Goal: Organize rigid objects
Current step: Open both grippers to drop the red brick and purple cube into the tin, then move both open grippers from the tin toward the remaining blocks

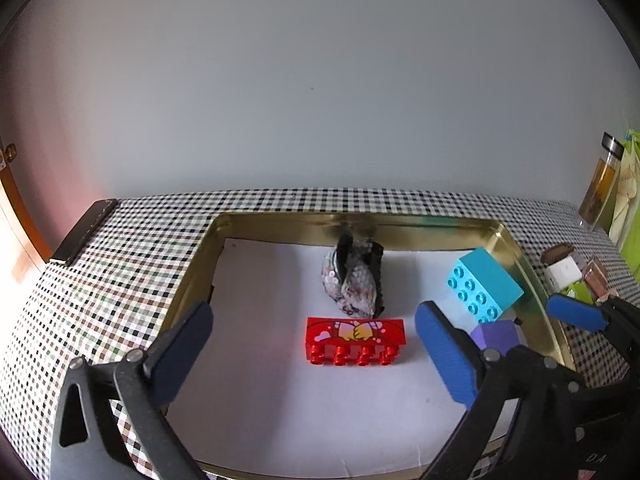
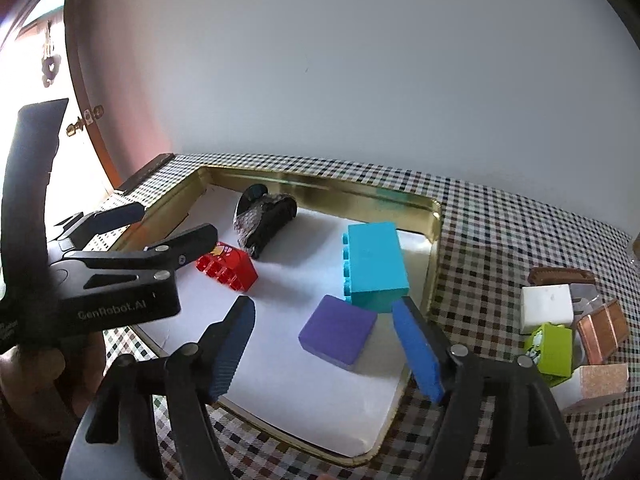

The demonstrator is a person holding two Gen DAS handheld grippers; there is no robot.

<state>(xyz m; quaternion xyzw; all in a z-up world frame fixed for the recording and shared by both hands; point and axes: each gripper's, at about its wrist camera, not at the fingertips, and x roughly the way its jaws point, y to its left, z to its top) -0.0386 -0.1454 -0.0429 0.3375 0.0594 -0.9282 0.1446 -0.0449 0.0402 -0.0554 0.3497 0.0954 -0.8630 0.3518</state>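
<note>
A gold tin tray (image 1: 280, 222) (image 2: 434, 248) lined with white paper holds a red studded brick (image 1: 355, 341) (image 2: 228, 267), a turquoise brick (image 1: 484, 282) (image 2: 376, 266), a purple block (image 1: 498, 334) (image 2: 338, 332) and a dark speckled stone-like object (image 1: 356, 280) (image 2: 266, 220). My left gripper (image 1: 314, 354) is open and empty, over the tray's near part, with the red brick between its fingers and a little ahead. My right gripper (image 2: 324, 344) is open and empty, its fingers either side of the purple block, just above it.
The tray sits on a checked tablecloth (image 1: 120, 264). Right of the tray lies a cluster of small blocks: white (image 2: 546, 308), green (image 2: 552, 350), copper (image 2: 602, 330) and brown (image 2: 560, 276). A phone (image 1: 84, 232) lies at the left edge. A glass jar (image 1: 602, 184) stands far right.
</note>
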